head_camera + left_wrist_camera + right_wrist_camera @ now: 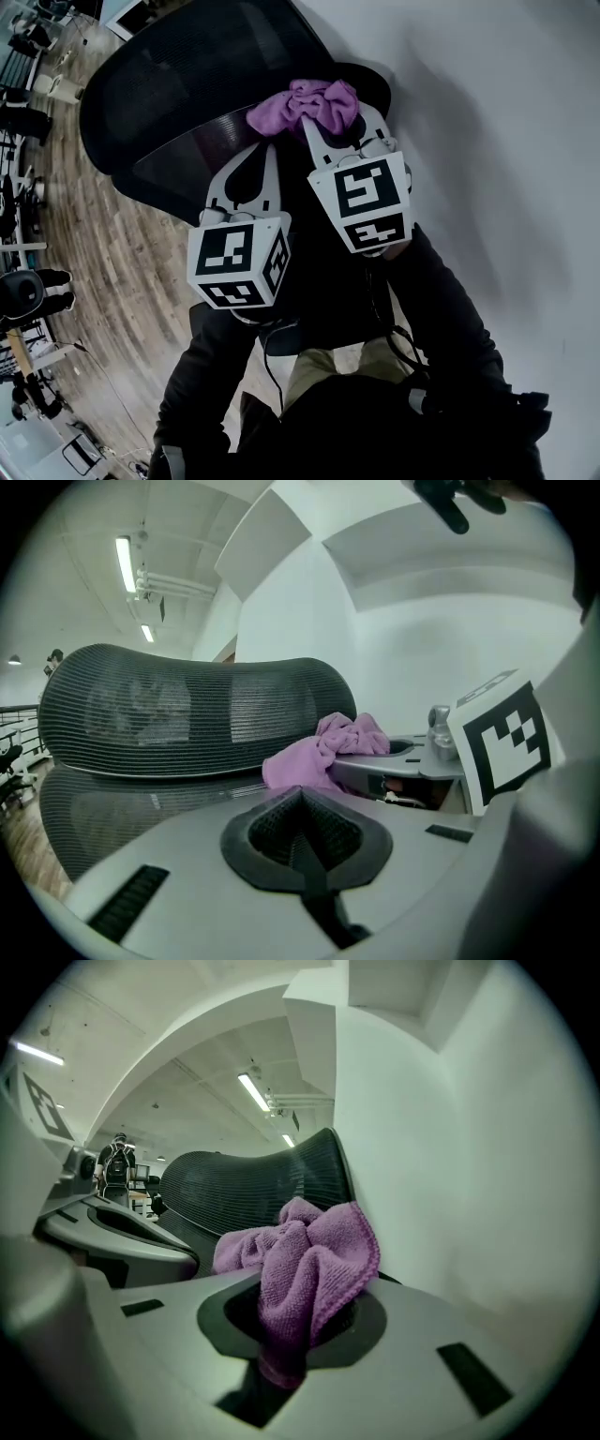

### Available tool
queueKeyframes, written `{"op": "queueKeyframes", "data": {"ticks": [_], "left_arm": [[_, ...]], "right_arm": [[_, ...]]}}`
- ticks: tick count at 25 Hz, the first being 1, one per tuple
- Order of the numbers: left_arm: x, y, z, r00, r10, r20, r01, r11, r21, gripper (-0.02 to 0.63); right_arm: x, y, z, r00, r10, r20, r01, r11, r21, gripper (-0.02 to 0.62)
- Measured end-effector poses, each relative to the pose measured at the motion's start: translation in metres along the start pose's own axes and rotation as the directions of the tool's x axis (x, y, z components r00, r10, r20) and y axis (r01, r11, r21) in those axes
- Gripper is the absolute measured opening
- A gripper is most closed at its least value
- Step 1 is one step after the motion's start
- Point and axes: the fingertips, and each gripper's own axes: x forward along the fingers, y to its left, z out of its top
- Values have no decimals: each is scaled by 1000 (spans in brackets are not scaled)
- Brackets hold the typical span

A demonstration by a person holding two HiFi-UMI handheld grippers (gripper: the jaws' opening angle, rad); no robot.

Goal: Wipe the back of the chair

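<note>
Two tongs at the chair back [169, 84], seen from above

The black mesh back fills the upper left and centre of the frame, close against a white wall [487, 112] at right. A purple cloth [305, 105] sits bunched at the tip of the right tongs [336, 117], on the back's top edge. Just left, the left tongs [265, 150] point at the mesh. Wood floor [122, 253] lies at left.

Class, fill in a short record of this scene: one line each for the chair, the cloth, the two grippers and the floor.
Chair: black mesh back, next to a white wall
Cloth: purple, bunched, at the chair's back
Right gripper: shut on the cloth
Left gripper: shut, empty, beside the right one
Floor: wood
</note>
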Motion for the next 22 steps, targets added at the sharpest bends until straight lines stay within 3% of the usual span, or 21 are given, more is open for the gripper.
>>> {"op": "queueKeyframes", "data": {"ticks": [5,11,22], "left_arm": [[2,-14,-1,1000,-16,-3,16,1000,5,0],[13,-32,-2,999,-46,-14,46,999,11,0],[19,-35,-3,999,-36,-20,36,999,4,0]], "right_arm": [[-10,-23,-12,999,-48,-23,48,999,15,67],[-21,-74,-30,986,-158,-58,162,985,63,67],[-11,-97,-29,961,-271,-49,271,963,-6,67]]}}
